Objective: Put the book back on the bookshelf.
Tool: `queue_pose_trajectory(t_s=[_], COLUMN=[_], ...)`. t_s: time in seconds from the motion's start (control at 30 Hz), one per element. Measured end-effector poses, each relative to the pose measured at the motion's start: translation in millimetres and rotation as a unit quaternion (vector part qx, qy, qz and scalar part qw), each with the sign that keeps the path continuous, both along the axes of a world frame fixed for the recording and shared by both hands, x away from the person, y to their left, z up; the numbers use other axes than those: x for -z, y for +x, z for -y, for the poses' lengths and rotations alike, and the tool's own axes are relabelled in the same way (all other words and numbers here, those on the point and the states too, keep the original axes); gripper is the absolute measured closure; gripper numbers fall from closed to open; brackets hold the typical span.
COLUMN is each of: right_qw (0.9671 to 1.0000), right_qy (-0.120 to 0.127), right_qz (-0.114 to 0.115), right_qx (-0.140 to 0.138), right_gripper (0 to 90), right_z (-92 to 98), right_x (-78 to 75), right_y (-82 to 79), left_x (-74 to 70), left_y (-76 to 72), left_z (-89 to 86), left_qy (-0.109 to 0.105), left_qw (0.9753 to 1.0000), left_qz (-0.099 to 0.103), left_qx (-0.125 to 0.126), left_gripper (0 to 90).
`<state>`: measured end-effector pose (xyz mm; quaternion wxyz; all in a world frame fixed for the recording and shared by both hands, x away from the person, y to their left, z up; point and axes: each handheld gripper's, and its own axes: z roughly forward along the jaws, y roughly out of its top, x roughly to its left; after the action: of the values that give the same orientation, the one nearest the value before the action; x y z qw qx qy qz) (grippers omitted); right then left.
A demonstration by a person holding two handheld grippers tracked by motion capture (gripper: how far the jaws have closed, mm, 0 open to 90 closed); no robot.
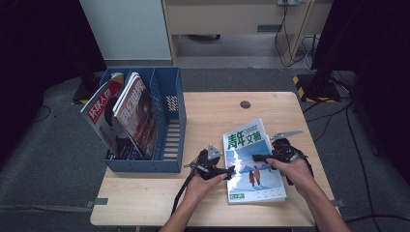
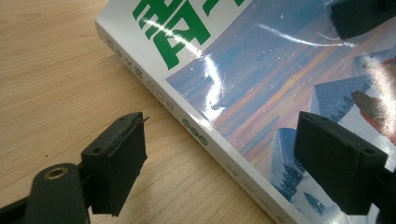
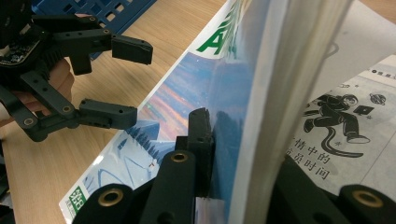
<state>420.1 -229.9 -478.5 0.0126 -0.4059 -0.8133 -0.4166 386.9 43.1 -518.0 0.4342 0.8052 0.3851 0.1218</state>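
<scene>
1. Wooden light-toned table [image 1: 203, 208] underneath both grippers; one only. Risk: glossy cover against smooth wood, so likely to let the magazine skate away from a push at the spine.
2. Blue plastic slotted file rack [image 1: 167, 121] up and to the left of the left gripper, well apart from it; one only, with several compartments. Risk: a wide swing on the way over could clip its front wall.
3. Glossy white-and-blue magazine with green title lettering and a snowy scene [image 1: 251, 164], lying between the two grippers, its right edge raised; one on the table. Risk: only a front bundle of pages pinched, as seen in the right gripper view, so could fan open, sag or tear when lifted.
4. Red-and-white magazines standing tilted in the rack [image 1: 123, 113]; two counted, far left of both grippers. Risk: leaning across the slot, so could block another one going in.
5. Right black two-jaw gripper [image 3: 243, 154]; one, clamped on the magazine's cover and front pages near the right edge. Risk: slip on the shiny cover.
6. Left black two-jaw gripper [image 2: 233, 163]; one, jaws apart, straddling the magazine's spine edge [image 2: 187, 126], holding nothing. Risk: closing too shallow and catching merely the cover.
</scene>
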Motion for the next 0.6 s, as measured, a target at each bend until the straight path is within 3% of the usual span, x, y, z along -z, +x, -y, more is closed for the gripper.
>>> queue_pose_trajectory(t_s=[0.37,0.47,0.6], right_qw=[1.0000,0.9999,0.9999], right_qy=[-0.001,-0.003,-0.006], right_qz=[0.005,0.011,0.014], right_qx=[-0.004,-0.007,-0.006], right_gripper=[82.1,82.1,82.3], right_z=[-3.0,-3.2,-3.5], right_x=[-11.9,-15.2,-19.1], right_y=[-1.0,-0.5,-0.1], left_x=[-7.6,-10.9,-10.1], left_y=[1.9,5.2,8.2], left_z=[2.5,1.6,1.6], left_qy=[0.009,-0.001,0.001], left_qw=[0.9999,1.0000,1.0000], left_qz=[-0.003,-0.002,-0.006], left_qx=[0.010,0.002,-0.002], left_gripper=[16.8,16.8,16.8])
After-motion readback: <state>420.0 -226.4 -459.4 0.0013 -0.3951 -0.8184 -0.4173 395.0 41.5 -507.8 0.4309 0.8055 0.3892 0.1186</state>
